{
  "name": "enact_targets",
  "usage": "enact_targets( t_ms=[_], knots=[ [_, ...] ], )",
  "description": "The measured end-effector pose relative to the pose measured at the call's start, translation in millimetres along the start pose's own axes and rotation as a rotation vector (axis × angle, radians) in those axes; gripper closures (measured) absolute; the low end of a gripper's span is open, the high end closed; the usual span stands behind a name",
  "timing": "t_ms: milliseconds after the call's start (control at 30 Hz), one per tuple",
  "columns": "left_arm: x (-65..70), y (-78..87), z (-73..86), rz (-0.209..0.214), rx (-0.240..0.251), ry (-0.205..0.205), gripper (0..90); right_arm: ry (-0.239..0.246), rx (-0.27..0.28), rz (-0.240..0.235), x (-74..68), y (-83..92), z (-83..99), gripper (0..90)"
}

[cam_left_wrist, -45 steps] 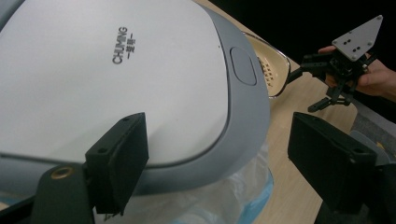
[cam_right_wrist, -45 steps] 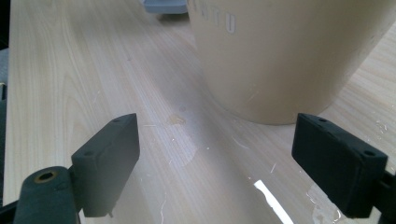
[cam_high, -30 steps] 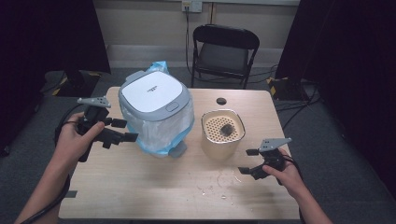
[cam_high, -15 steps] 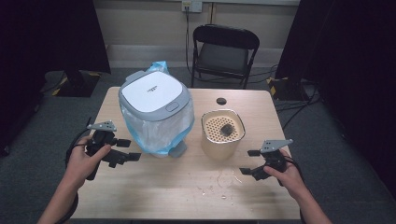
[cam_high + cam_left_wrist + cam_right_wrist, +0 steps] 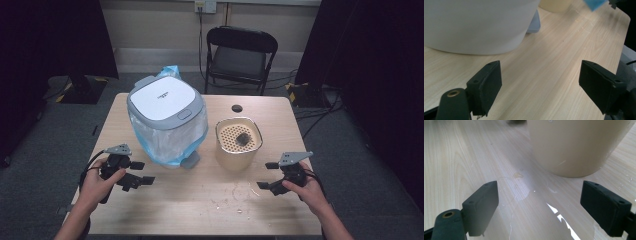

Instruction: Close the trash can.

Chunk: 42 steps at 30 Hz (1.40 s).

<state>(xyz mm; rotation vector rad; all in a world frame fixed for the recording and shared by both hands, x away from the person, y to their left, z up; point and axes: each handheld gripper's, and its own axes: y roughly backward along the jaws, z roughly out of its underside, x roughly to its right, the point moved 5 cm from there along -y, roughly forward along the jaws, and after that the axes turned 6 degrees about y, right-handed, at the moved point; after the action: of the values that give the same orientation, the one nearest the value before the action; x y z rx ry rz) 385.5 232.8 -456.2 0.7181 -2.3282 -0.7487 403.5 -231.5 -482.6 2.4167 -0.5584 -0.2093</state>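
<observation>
Wooden table (image 5: 200, 200), bin (image 5: 167, 122) beside left tongs (image 5: 137, 172), beige container (image 5: 238, 142) near right tongs (image 5: 267, 176), both wide, empty.

Black folding chair (image 5: 241, 56), grey floor (image 5: 65, 135)

black two-jaw tool (image 5: 131, 174), grey three-cornered plate; trailing black cable
</observation>
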Motion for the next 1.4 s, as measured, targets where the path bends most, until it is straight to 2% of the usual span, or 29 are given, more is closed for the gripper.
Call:
enact_targets(
  t_ms=[567,833,1133,1300,1400],
  knots=[
    [-7.2,-15.3,27.7,-0.002,0.000,-0.027,18.3,-0.010,-0.003,0.013,0.1,7.1,9.0,14.2],
    [-11.2,-19.0,37.5,-0.009,-0.022,-0.040,18.3,-0.007,-0.001,0.018,-0.8,7.3,12.0,14.2],
    [-11.3,-23.1,44.6,-0.010,-0.027,-0.070,18.3,-0.006,-0.010,0.028,-2.5,7.3,19.3,14.2],
    [-10.5,-23.4,45.7,-0.009,-0.022,-0.103,18.2,0.003,-0.011,0.040,-3.3,8.3,22.3,14.2],
    [-10.6,-24.0,47.2,-0.006,-0.023,-0.104,18.2,-0.003,-0.012,0.044,-3.3,8.9,23.9,14.2]
  ],
)
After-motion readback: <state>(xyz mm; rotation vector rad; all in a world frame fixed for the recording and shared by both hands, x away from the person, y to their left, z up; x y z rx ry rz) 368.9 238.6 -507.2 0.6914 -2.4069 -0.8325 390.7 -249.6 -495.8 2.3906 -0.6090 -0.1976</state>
